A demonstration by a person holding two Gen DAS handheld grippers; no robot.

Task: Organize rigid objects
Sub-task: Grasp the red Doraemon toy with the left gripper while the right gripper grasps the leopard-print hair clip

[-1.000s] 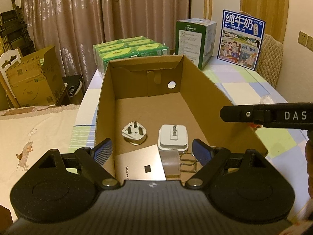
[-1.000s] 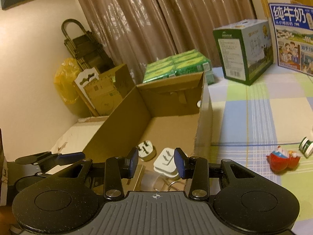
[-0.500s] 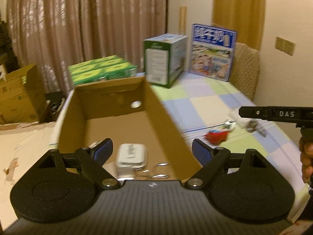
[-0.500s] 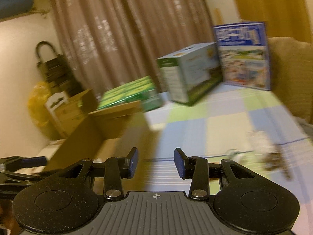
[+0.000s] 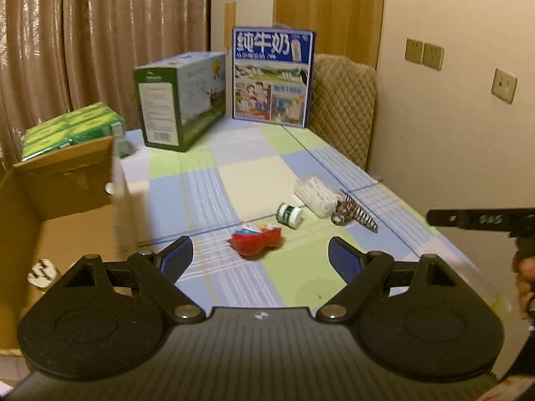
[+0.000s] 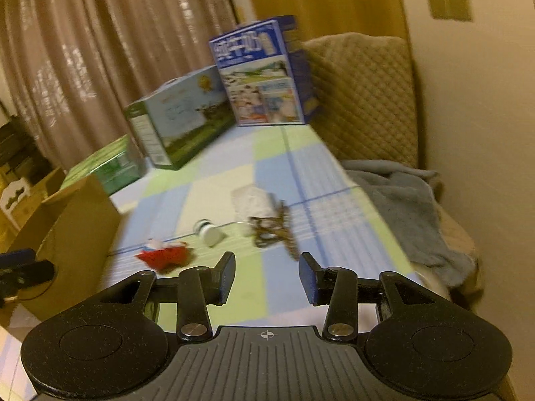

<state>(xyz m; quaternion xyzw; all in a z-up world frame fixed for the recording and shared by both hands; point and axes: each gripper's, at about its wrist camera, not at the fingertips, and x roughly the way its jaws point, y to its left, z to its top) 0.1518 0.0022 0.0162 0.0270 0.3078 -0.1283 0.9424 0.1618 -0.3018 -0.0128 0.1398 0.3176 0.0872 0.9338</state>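
Observation:
A red toy lies on the checked tablecloth, just beyond my left gripper, which is open and empty. Past the toy lie a small white-and-green bottle, a white packet and a metal coil spring. The cardboard box stands at the left with a white plug inside. My right gripper hovers short of the spring, its jaws opening with nothing between them. The bottle and red toy lie to its left.
A green carton, a blue milk carton and green packs stand at the table's far end. A padded chair with a blue towel flanks the right edge. A hand holds the right gripper.
Both grippers have swung right, away from the open cardboard box toward the loose items on the tablecloth. The right gripper's jaws stand slightly wider than before.

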